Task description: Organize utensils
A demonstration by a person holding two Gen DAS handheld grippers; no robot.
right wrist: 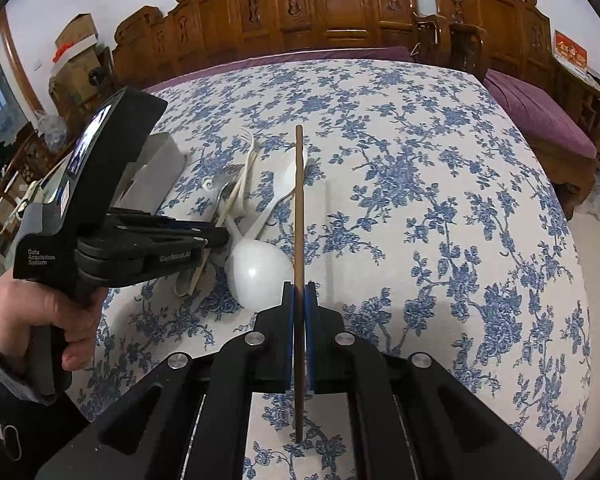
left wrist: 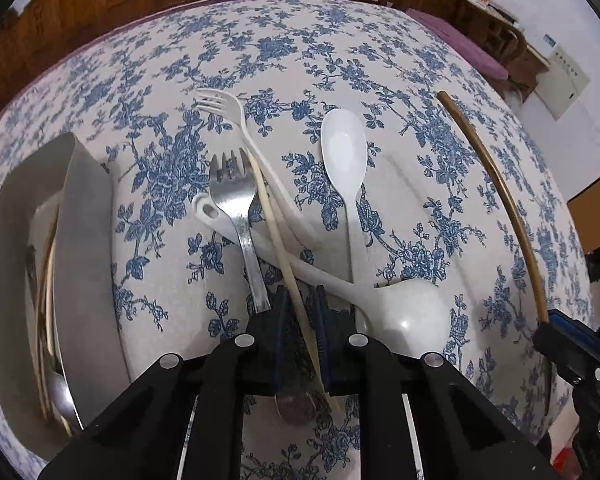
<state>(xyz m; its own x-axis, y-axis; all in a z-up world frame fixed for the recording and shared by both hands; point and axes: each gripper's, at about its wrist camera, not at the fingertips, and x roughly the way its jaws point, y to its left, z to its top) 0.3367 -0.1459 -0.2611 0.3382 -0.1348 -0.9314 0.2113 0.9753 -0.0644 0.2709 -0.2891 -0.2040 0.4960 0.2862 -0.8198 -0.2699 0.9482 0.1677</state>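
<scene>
A pile of utensils lies on the blue-flowered tablecloth: a metal fork [left wrist: 236,208], a white plastic fork [left wrist: 236,120], a white spoon [left wrist: 344,152], a big white ladle [left wrist: 404,316] and a pale chopstick [left wrist: 284,264]. My left gripper [left wrist: 302,300] is low over the pile with its fingers [left wrist: 278,320] on both sides of the pale chopstick, a gap still showing. My right gripper [right wrist: 299,292] is shut on a brown chopstick [right wrist: 299,208] and holds it above the cloth, to the right of the pile. The brown chopstick also shows in the left wrist view [left wrist: 500,184].
A grey utensil holder [left wrist: 88,240] lies at the left with chopsticks and a metal spoon [left wrist: 58,396] inside. Carved wooden chairs [right wrist: 340,4] line the far edge of the table. A purple cushioned bench [right wrist: 540,116] is at the right.
</scene>
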